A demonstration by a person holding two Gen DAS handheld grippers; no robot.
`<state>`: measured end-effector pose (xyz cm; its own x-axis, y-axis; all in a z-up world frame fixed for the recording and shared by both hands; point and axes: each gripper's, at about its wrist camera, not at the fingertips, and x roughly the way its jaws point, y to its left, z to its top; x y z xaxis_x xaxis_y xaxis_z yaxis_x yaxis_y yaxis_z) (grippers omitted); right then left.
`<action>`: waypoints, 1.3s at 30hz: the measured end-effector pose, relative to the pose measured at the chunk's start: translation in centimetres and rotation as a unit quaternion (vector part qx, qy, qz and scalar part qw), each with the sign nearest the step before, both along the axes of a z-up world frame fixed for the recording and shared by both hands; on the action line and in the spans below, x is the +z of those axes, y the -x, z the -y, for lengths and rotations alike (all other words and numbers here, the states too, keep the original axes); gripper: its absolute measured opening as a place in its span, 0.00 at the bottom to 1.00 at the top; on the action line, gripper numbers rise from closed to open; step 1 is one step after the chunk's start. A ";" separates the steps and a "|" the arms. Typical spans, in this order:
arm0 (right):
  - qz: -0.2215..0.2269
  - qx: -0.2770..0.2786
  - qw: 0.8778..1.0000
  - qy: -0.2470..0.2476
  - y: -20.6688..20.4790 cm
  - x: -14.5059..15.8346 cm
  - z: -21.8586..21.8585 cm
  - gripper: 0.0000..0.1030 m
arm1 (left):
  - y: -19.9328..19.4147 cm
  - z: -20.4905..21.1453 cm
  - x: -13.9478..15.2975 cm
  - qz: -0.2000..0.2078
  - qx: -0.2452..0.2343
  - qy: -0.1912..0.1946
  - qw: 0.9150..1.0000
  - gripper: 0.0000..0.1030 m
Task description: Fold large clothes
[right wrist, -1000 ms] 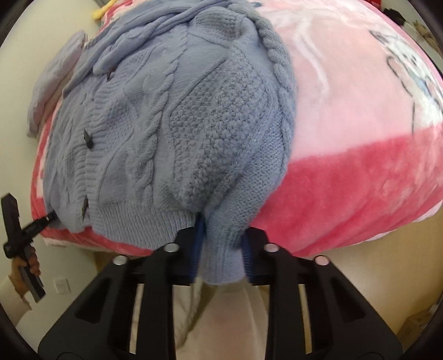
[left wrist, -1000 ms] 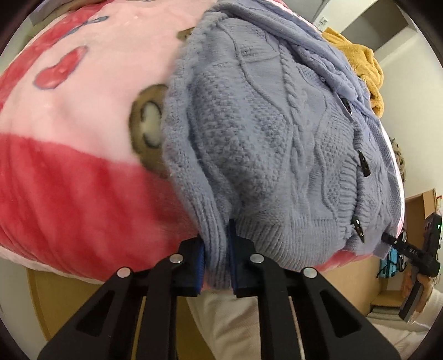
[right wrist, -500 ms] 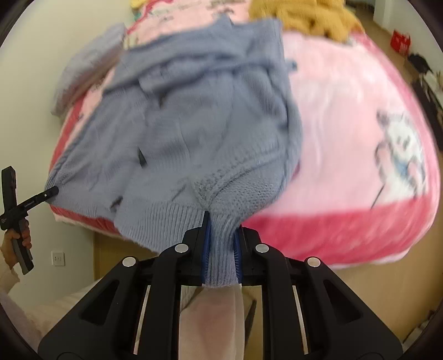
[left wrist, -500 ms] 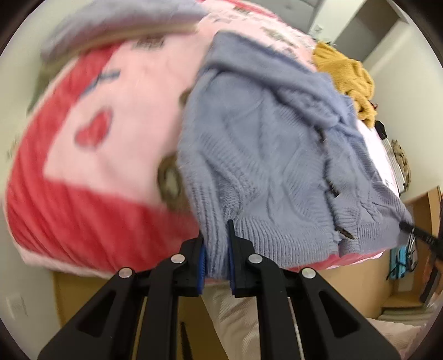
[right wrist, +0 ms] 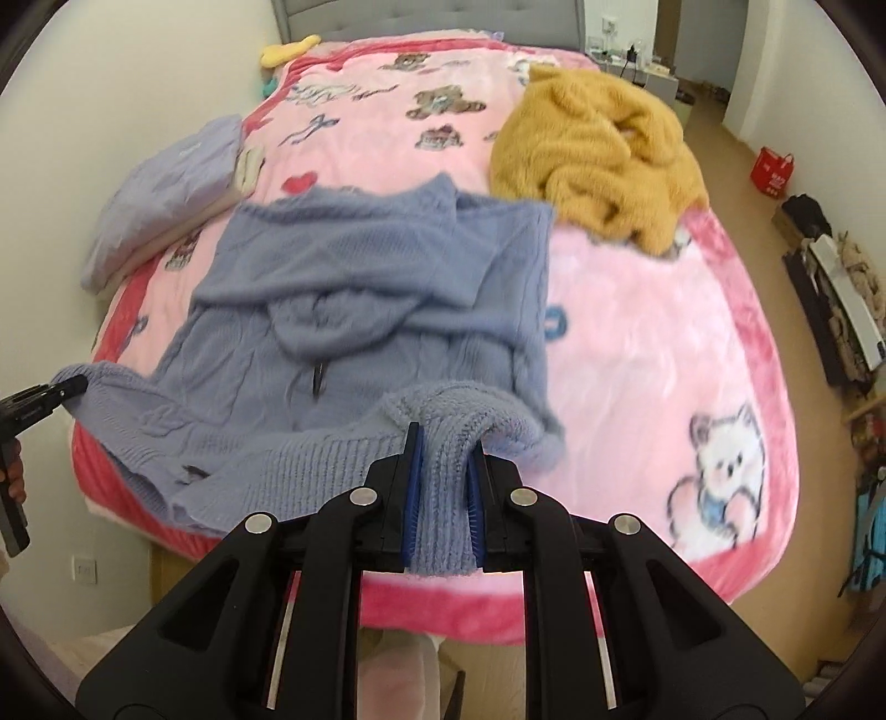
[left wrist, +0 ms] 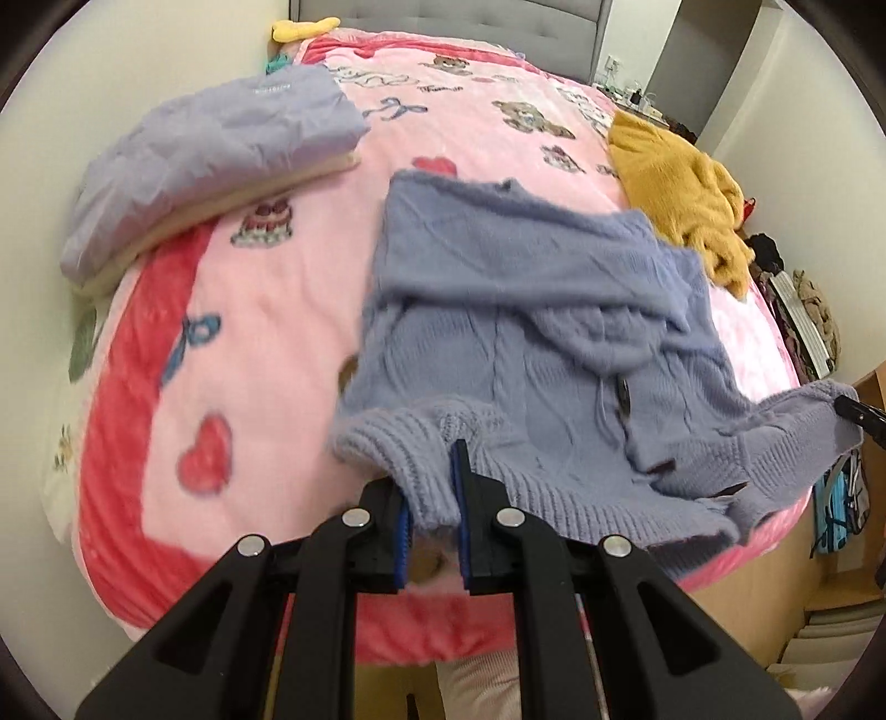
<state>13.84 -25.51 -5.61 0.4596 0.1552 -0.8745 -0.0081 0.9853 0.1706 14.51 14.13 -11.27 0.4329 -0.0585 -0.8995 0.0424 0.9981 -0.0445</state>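
A blue-grey cable-knit cardigan (left wrist: 526, 332) (right wrist: 360, 288) lies on a pink bed blanket, sleeves folded across its chest. Its ribbed hem hangs lifted off the bed's near edge, stretched between both grippers. My left gripper (left wrist: 432, 515) is shut on the hem's left corner. My right gripper (right wrist: 443, 498) is shut on the hem's right corner. In the left wrist view the right gripper's tip (left wrist: 855, 412) shows at the far right holding that corner. In the right wrist view the left gripper (right wrist: 33, 404) shows at the far left, with a hand under it.
A folded lilac garment on a cream one (left wrist: 210, 160) (right wrist: 166, 183) lies at the bed's left side. A crumpled mustard fleece (left wrist: 681, 188) (right wrist: 598, 149) sits far right. The pink blanket (right wrist: 664, 343) covers the bed; a grey headboard (right wrist: 421, 16) stands behind. Clutter lines the right floor.
Both grippers have risen and pulled back with the hem in them. The cardigan's lower edge has lifted off the bed, and far more of the bed has come into view.
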 end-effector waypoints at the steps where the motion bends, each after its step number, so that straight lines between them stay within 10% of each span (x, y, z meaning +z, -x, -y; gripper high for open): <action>1: 0.003 -0.003 1.000 0.004 -0.6 0.3 0.0 0.13 | -0.8 0.0 0.2 0.001 -0.001 0.000 1.000 0.12; 19: 0.073 -0.064 0.995 0.037 -21.8 -0.1 3.6 0.13 | -25.0 -1.2 0.7 0.058 0.047 0.027 0.997 0.11; 32: -0.048 -0.035 0.997 0.049 -36.1 -14.6 4.3 0.14 | -38.6 -0.8 -11.4 -0.016 0.117 -0.036 0.992 0.11; 39: -0.061 -0.064 0.996 0.019 -37.1 -17.7 5.0 0.35 | -39.0 0.6 -14.5 0.014 0.063 -0.081 0.995 0.22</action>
